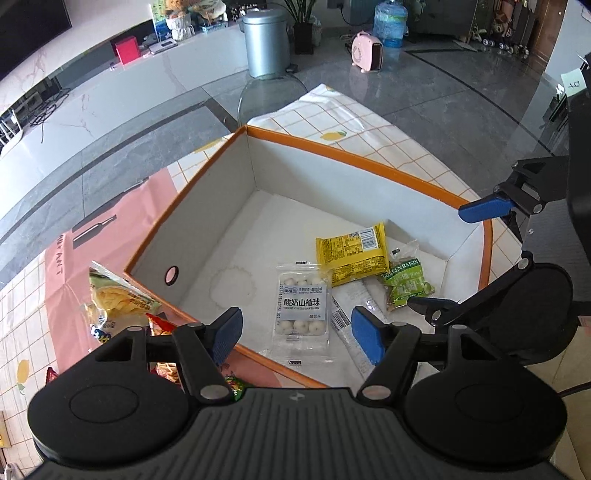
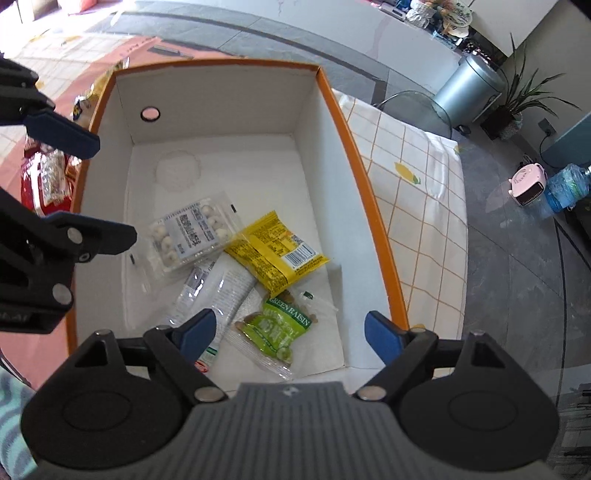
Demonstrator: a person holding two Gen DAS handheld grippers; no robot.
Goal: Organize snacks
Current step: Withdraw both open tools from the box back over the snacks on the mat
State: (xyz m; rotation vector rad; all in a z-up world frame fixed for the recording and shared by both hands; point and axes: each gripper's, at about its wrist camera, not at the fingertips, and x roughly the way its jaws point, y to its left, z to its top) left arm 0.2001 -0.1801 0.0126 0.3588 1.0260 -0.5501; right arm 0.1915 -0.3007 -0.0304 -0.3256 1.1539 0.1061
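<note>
An orange-rimmed white box [image 1: 369, 158] [image 2: 354, 147] holds a clear pack of white hawthorn balls [image 1: 302, 301] [image 2: 192, 232], a yellow snack packet [image 1: 351, 254] [image 2: 277, 254], a green raisin bag [image 1: 404, 284] [image 2: 280, 328] and a white wrapper [image 1: 351, 325] [image 2: 218, 295]. My left gripper [image 1: 297, 334] is open and empty above the box's near edge, over the hawthorn pack. My right gripper [image 2: 290, 334] is open and empty above the raisin bag. More snack bags [image 1: 118, 299] [image 2: 48, 177] lie outside the box on the pink cloth.
The box sits on a table with a checked lemon-print cloth [image 1: 354, 122] [image 2: 417, 184]. Beyond are a grey floor, a metal bin [image 1: 264, 40] [image 2: 469, 88], a pink heater [image 1: 365, 51] [image 2: 528, 184], a water bottle [image 1: 389, 22] and a potted plant [image 2: 517, 99].
</note>
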